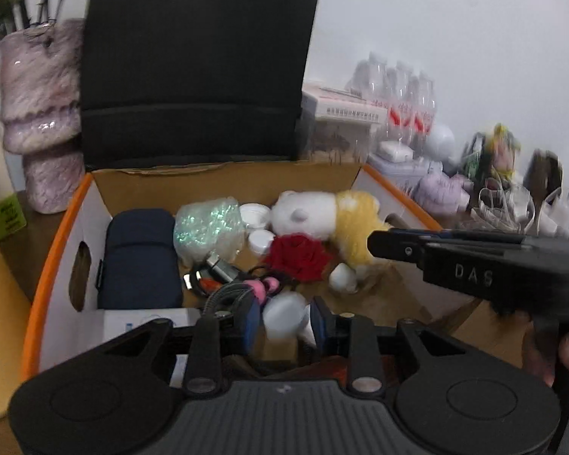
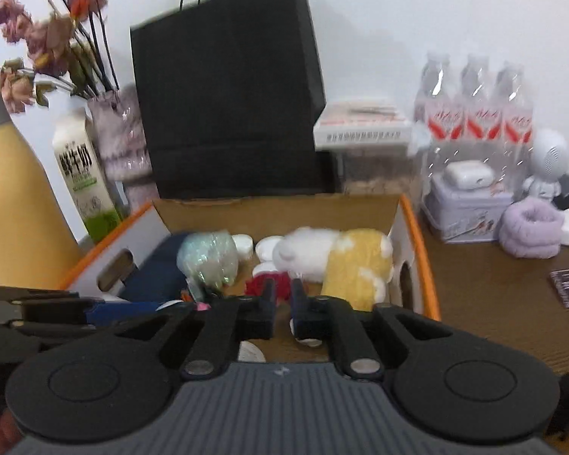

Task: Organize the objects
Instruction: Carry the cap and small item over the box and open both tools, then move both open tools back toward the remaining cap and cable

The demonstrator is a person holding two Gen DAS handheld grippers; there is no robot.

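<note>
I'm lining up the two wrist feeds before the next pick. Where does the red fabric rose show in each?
Left wrist view: the red fabric rose lies mid-frame in the orange-rimmed cardboard box, just below the white and yellow plush toy.
Right wrist view: the rose is low in the centre, partly hidden behind the right gripper.
Shared landmark: the black paper bag behind the box.

A home, by the look of it: a brown wooden tabletop [image 2: 493, 292] against a plain white wall, crowded with household things. A vase of dried flowers [image 2: 38, 38], a milk carton [image 2: 83, 174] and a black paper bag [image 2: 227, 94] stand along the back edge, with shrink-wrapped water bottles [image 2: 474, 113] and a tin [image 2: 466, 204] toward the right.
</note>
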